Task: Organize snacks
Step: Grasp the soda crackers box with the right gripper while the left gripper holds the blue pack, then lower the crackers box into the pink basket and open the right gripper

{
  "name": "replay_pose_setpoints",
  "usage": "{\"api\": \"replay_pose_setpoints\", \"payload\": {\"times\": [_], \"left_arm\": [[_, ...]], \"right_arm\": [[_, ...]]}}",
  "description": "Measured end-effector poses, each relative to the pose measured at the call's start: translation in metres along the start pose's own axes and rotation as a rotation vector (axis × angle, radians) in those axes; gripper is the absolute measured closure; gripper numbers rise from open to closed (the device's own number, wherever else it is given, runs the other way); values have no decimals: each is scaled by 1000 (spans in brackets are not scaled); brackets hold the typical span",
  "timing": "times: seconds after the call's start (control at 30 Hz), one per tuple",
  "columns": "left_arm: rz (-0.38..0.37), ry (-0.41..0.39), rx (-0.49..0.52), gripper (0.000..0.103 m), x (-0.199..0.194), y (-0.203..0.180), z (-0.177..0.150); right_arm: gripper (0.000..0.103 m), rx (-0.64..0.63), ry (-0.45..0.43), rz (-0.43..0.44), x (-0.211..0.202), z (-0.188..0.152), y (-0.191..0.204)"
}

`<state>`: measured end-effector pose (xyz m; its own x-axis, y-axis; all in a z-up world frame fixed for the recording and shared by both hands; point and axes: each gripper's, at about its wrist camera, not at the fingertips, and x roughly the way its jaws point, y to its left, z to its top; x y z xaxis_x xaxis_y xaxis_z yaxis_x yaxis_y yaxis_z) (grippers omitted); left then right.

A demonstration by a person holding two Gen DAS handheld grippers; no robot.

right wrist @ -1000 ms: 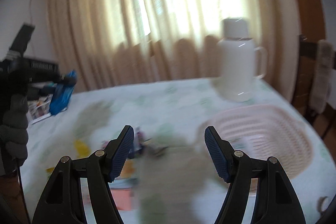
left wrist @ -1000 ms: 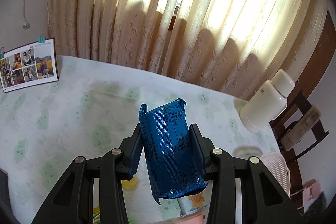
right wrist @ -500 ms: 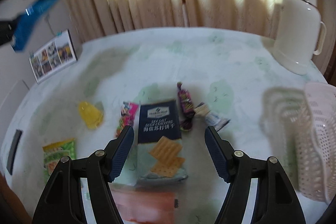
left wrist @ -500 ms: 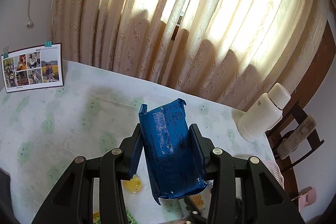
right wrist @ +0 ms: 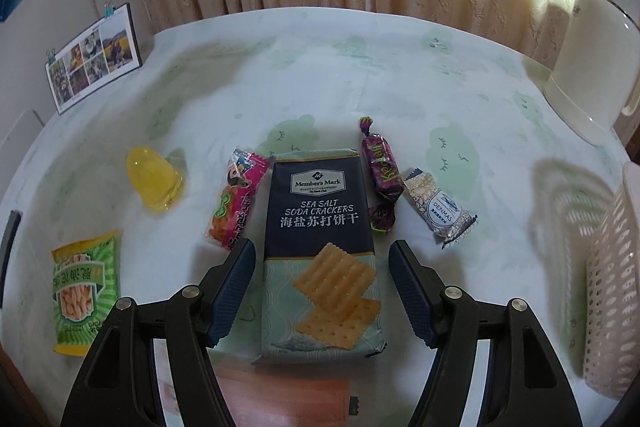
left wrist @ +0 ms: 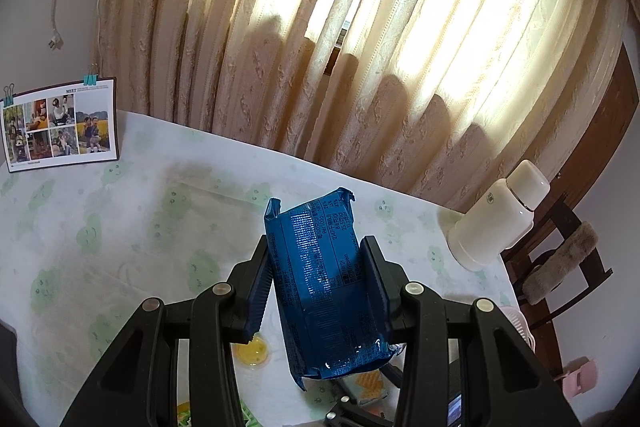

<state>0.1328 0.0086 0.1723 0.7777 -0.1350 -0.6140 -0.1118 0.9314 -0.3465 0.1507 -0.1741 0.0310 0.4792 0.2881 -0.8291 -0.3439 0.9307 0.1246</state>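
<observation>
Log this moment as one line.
left claw: shut on blue packet | right claw: open, closing, astride cracker pack

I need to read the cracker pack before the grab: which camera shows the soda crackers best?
The right wrist view: the soda cracker pack lies flat and face up between the open fingers of the right gripper, label fully readable. The left wrist view shows only a corner, hidden behind the blue packet that the left gripper holds.

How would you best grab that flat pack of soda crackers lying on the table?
Take the soda crackers pack across its two long edges, coming down from above. It lies flat and is narrower than long, and the right gripper already straddles its lower half with jaws open.
</observation>
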Motion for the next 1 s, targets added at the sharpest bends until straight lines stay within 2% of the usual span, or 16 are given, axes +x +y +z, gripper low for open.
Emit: {"api": "replay_pose_setpoints", "payload": {"times": [0.07, 0.2, 0.33, 0.5, 0.7, 1.0], "left_arm": [[-1, 1, 2, 64, 0, 0, -1], [-1, 0, 5, 64, 0, -3, -3], [-2, 1, 10, 64, 0, -6, -5], [-6, 7, 24, 64, 1, -12, -7], [-10, 12, 45, 64, 2, -21, -10], [-23, 26, 85, 64, 5, -37, -18]], "right_arm": [[52, -16, 2, -20, 0, 0, 2], [52, -1, -18, -1, -10, 1, 0], [52, 33, -105, 18, -42, 6, -7], [52, 73, -235, 1, -94, 16, -22], [52, 171, -331, -63, -137, 11, -58], [52, 326, -373, -163, -163, -10, -123]]}}
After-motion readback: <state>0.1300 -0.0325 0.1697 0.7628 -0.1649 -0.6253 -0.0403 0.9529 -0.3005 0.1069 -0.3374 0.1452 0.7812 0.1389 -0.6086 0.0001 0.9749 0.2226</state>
